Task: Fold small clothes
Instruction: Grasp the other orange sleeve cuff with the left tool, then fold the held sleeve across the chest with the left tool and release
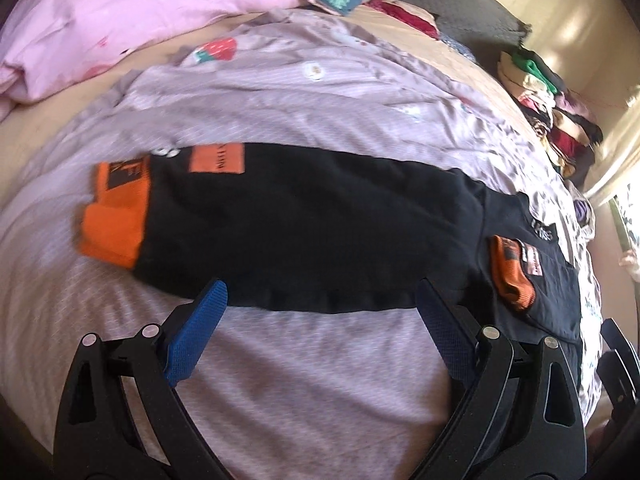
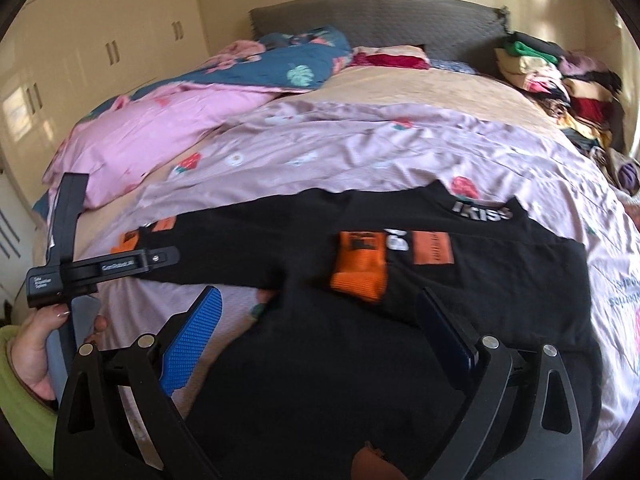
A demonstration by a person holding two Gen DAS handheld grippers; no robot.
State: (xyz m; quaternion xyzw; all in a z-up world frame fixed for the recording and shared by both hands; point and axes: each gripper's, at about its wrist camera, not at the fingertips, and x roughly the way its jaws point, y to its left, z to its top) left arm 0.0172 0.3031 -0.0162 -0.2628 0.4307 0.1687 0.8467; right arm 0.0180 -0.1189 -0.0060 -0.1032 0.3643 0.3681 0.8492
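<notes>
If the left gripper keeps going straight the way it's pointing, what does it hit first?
Most likely the black sweatshirt: its stretched-out sleeve lies across the bedspread just past the open jaws of the left gripper. Depth is unclear, so it could touch the bedspread first.

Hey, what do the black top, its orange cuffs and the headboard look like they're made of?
Black top: soft matte knit, probably cotton jersey; it lies limp with no shine. Orange cuffs: ribbed knit, judging by the fine ridges. Headboard: grey upholstery, seemingly quilted fabric; a dimpled pattern shows, though it is too far off to be sure.
</notes>
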